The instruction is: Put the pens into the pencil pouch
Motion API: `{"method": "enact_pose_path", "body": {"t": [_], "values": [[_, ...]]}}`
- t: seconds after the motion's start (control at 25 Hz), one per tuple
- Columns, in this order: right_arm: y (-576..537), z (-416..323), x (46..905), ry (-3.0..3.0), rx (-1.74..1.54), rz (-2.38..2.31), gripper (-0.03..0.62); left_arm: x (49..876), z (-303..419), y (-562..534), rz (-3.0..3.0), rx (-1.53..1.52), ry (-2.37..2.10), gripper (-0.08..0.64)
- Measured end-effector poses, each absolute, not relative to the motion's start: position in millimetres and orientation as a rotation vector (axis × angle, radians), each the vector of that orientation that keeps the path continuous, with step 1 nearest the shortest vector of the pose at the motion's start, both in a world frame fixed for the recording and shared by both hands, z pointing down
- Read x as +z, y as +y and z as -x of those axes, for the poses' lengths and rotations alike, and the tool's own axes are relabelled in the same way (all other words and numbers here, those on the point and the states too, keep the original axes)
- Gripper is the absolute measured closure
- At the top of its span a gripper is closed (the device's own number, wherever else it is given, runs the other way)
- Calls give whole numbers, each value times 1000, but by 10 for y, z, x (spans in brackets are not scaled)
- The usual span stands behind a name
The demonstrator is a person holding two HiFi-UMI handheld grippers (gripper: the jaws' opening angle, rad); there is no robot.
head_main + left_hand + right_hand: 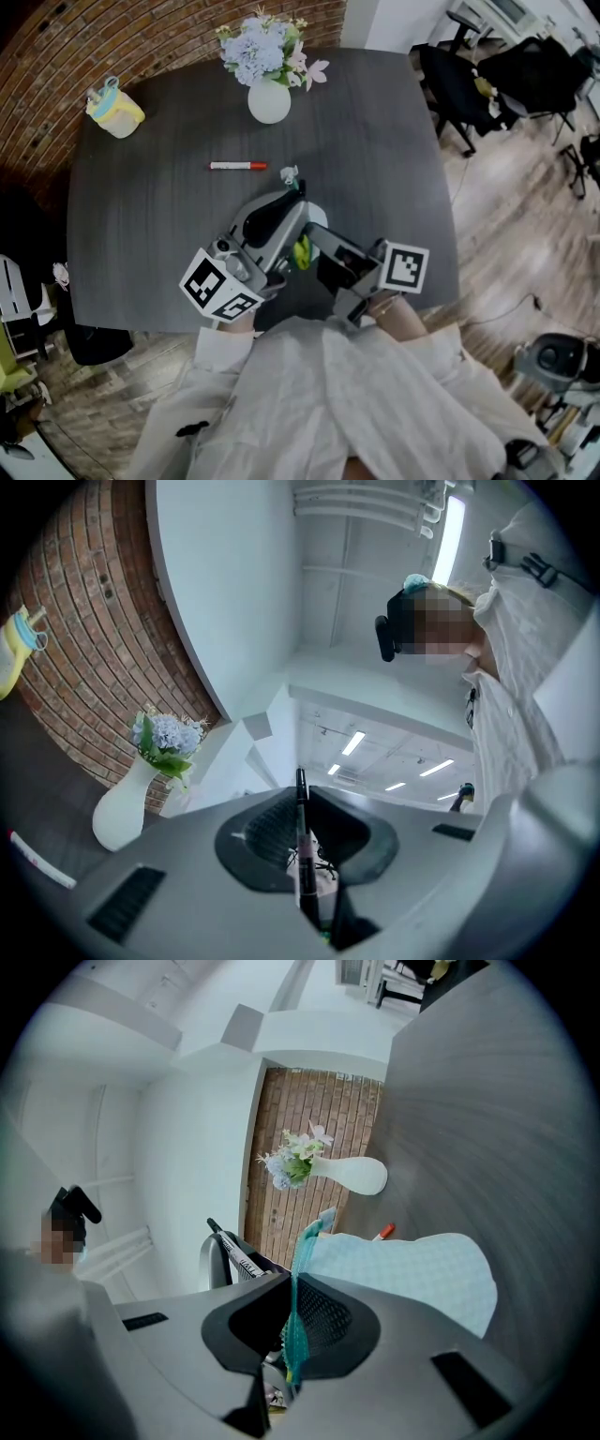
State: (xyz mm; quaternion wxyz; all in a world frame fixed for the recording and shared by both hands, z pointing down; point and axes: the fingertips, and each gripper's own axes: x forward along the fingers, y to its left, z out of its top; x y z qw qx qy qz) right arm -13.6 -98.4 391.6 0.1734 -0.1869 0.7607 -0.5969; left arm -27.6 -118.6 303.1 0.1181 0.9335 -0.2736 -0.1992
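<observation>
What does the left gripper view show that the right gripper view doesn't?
Only the left gripper view: the yellow cup. Only the right gripper view: the pale blue pouch, its teal edge pinched in the right claw. Both: the flower vase, the brick wall, the red-capped marker and the dark pen in the left claw.

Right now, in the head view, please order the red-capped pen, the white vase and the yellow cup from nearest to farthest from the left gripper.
Counting from the left gripper:
1. The red-capped pen, lying just beyond it, slightly to the left.
2. The white vase, farther back, near the centre.
3. The yellow cup, at the far left corner.
</observation>
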Motion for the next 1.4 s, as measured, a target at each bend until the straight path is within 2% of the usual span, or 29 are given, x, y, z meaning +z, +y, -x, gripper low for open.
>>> {"method": "enact_pose_path", "body": {"t": [1.0,1.2,1.4], "values": [[-1069,46,3939,2103,-1695,532,568,3362,342,-1176,-2710,-402,-831,520],[-1095,39,3946,2099,-1701,526,568,3511,487,-1326,-2730,-244,-920,520],[-1138,48,3941,2091,-1702,508,568,3798,664,-1561,-2762,77,-1059,520]]}}
